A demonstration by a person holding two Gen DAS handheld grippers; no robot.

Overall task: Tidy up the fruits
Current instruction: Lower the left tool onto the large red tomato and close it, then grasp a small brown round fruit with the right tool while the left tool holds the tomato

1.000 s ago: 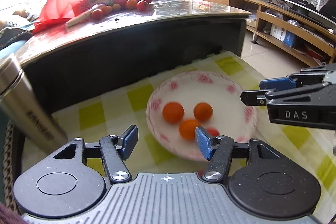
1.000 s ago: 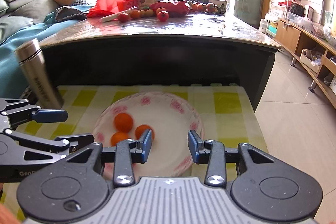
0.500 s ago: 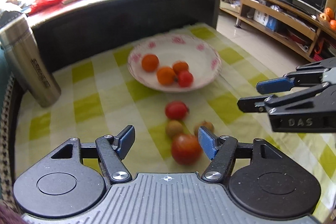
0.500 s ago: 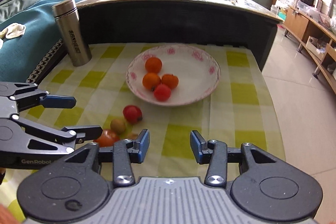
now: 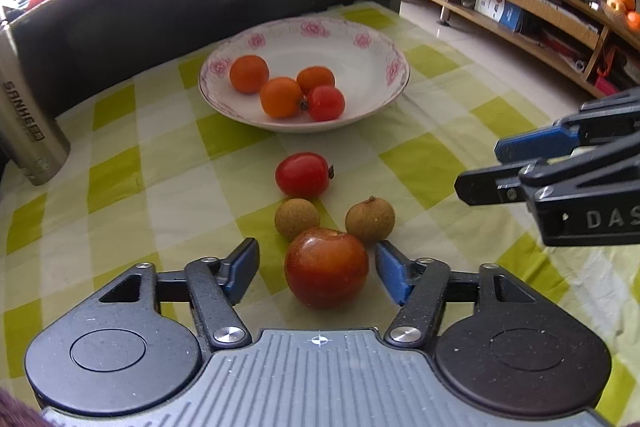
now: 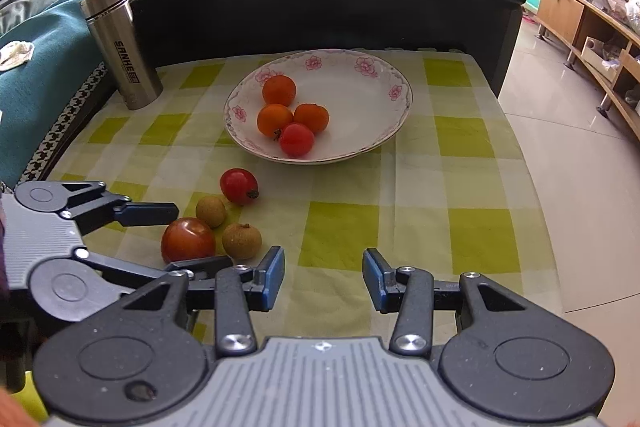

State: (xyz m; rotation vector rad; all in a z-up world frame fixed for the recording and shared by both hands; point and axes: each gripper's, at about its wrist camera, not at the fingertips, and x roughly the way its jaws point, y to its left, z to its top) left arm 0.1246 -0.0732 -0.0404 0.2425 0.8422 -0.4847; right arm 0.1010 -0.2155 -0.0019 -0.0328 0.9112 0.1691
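Left gripper (image 5: 316, 259): fingers spread wide around the big red fruit (image 5: 326, 267), not touching it. Right gripper (image 6: 324, 273): wide open, empty; "DAS" printed on its side. Plate (image 6: 360, 75) beyond the fruit holds four small fruits. Flask (image 6: 122, 47) left of plate reads "SANHE".

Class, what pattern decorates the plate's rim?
Pink flowers on white, around the plate rim; clearest in the right wrist view.

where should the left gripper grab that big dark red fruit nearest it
Grip the big dark red fruit across its widest middle, coming straight on along the cloth from the near side. The left gripper is open with a finger on each flank. The fruit is round with its stem dimple up, so the sides are the widest. Two brown longans sit just behind, so stop short.
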